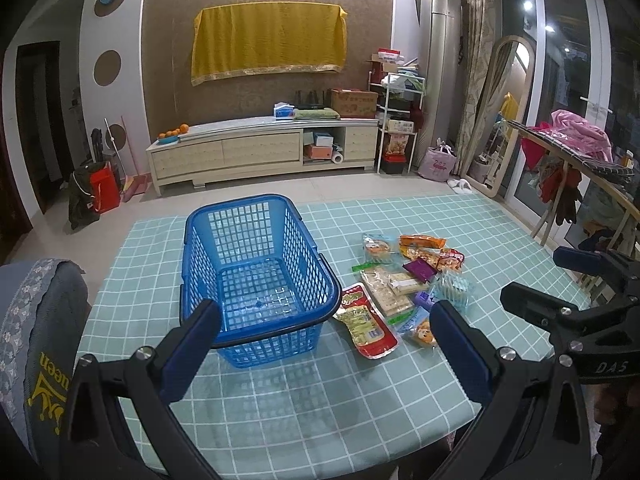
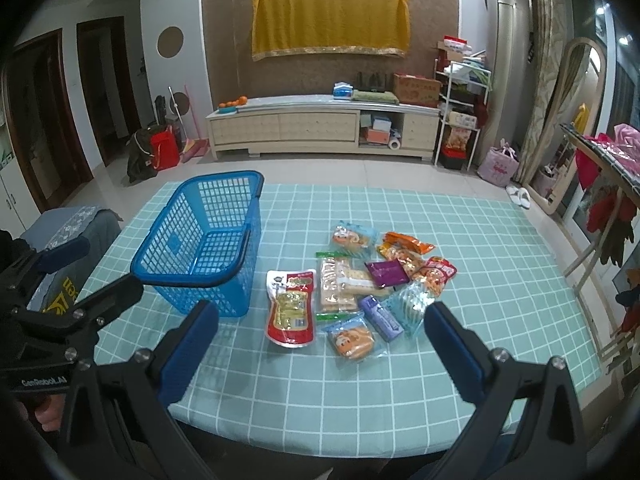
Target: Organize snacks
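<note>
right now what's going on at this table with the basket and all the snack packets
A person is holding a two-finger gripper in each hand above a table with a teal checked tablecloth. The left gripper and right gripper are both open and hold nothing. The blue basket stands upright with nothing in it. The snack packets lie in a loose pile on the cloth beside it, the red-and-yellow packet nearest the basket. No packet has gone into the basket yet.

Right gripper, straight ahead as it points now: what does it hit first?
Probably the snack pile: the right gripper is open, and the cartoon bun pack lies nearest between its fingers. The basket sits off to the left. Depth is unclear.
</note>
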A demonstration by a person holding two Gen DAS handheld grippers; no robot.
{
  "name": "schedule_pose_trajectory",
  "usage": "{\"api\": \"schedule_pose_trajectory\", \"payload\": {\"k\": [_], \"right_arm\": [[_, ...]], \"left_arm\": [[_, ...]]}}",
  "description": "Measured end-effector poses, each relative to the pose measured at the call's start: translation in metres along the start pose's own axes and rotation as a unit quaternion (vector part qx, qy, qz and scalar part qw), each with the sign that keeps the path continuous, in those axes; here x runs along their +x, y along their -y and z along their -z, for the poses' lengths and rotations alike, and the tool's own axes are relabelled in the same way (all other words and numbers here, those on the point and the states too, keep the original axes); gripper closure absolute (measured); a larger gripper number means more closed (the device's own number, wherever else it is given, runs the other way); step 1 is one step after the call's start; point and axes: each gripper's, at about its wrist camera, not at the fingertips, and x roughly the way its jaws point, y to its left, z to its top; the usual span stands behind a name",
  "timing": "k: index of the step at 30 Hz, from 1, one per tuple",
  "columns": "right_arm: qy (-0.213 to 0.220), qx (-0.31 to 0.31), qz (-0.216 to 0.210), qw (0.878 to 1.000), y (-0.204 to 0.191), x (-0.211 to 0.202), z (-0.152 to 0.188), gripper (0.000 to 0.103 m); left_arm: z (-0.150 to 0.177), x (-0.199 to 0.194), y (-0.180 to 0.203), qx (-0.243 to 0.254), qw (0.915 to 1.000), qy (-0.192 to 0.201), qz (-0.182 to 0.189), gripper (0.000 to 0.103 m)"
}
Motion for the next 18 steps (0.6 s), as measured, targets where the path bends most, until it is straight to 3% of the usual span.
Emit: {"api": "schedule_pose_trajectory", "payload": {"k": [18], "right_arm": [[-0.003,0.0,-0.019,1.0,0.0023,-0.0008,-0.0053,0.0]], "left_arm": [[-0.0049,0.0008,0.0015,-0.006,1.0,-0.002,-0.001,0.0]]}}
